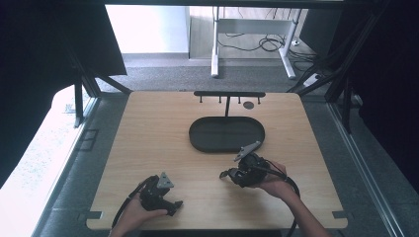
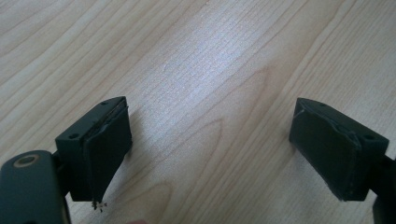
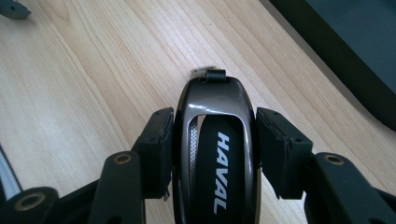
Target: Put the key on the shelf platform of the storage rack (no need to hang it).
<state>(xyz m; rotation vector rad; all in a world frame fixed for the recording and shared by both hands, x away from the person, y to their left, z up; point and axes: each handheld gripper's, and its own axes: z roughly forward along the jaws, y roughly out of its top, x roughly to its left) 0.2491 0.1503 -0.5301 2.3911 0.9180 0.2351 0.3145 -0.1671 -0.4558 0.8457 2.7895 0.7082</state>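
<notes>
Between the jaws of the right gripper, in the right gripper view, sits a glossy dark car key fob lettered HAVAL in white; the two black pads press against its sides, so the gripper is clenched on it, and the fob's small loop end points away from the camera over the wood. In the high view that right gripper is held in the person's right hand above the near right part of the table, its jaws turned toward the left, with its grey plate uppermost and its cable looping back past the wrist. The left gripper has its jaws spread wide with nothing but bare wood grain between them, so it is released; in the high view the left gripper sits near the front edge, held by the left hand. Beyond the right gripper, near the table's middle, lies a black oval tray, which shows as a dark edge at the upper right of the right gripper view. Behind the tray a black stand with a crossbar and small hooks rises at the far edge.
</notes>
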